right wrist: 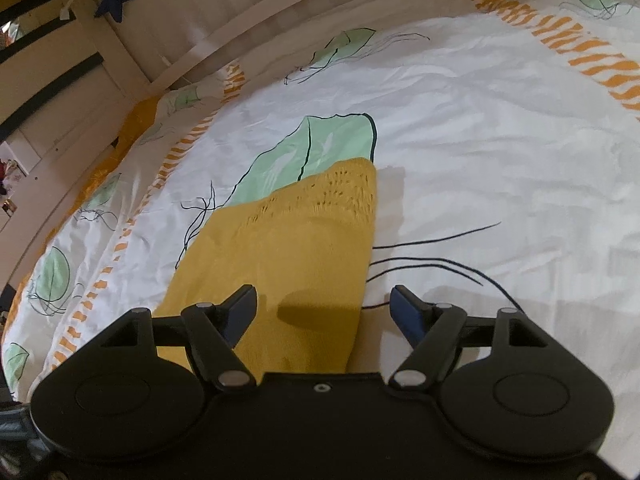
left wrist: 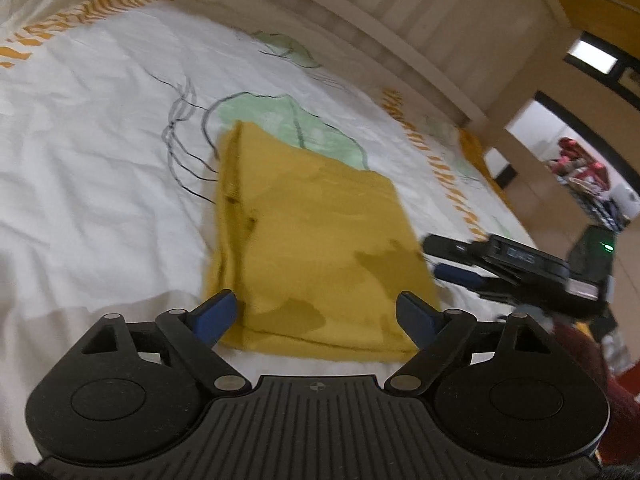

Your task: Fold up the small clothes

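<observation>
White bedding printed with green leaves and orange stripes covers the bed (left wrist: 100, 92), and a wooden headboard (left wrist: 400, 12) is seen behind it. Spread flat in the middle, a yellow garment (left wrist: 316, 248) is already folded into a rough rectangle. The left gripper (left wrist: 320, 316) is held at its near edge, jaws wide, nothing gripped. The right gripper (right wrist: 324, 312) is poised over the other side, jaws well apart, also empty. For a neat next fold, both near corners should be pinched together, all layers caught, then lifted evenly and laid over squarely. No containers are seen anywhere.
</observation>
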`<state>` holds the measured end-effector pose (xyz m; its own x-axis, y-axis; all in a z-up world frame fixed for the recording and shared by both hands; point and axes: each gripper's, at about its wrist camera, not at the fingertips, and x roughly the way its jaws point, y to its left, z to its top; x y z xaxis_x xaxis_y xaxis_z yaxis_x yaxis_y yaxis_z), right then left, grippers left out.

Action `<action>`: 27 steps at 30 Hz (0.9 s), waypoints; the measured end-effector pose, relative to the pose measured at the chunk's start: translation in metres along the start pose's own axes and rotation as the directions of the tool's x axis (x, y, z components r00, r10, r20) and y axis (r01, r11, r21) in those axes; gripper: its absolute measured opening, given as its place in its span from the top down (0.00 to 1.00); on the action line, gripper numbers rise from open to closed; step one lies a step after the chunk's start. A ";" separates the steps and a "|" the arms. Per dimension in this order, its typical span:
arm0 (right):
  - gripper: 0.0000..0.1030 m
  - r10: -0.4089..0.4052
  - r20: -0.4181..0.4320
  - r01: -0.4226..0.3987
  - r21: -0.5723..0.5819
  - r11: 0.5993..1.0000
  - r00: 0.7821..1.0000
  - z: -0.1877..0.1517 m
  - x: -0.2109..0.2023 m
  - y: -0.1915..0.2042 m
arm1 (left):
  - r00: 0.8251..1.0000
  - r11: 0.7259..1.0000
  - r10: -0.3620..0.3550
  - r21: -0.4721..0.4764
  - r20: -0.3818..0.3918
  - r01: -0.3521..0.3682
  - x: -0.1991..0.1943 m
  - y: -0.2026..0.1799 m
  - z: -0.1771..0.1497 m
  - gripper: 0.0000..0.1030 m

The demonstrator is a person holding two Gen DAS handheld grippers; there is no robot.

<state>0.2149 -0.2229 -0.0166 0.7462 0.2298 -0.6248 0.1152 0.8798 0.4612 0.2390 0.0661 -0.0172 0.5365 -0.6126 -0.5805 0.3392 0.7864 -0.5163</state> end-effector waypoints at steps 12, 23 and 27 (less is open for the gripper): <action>0.26 0.016 -0.004 -0.015 0.020 1.000 1.000 -0.005 -0.001 -0.007 | 0.999 0.993 0.005 0.115 0.031 -0.008 0.016 -0.017 -0.005 0.21; 0.25 0.027 -0.013 -0.027 0.009 1.000 1.000 -0.008 0.000 -0.002 | 0.998 0.997 0.070 -0.026 -0.010 -0.070 0.024 0.008 -0.002 0.81; 0.25 0.026 -0.008 -0.026 0.008 1.000 1.000 -0.008 0.000 0.000 | 0.995 0.992 0.080 -0.103 0.058 -0.074 0.011 0.019 0.001 0.95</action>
<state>0.2098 -0.2195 -0.0210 0.7436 0.2558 -0.6177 0.1015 0.8701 0.4824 0.2519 0.0745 -0.0331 0.6062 -0.5417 -0.5823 0.2171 0.8171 -0.5341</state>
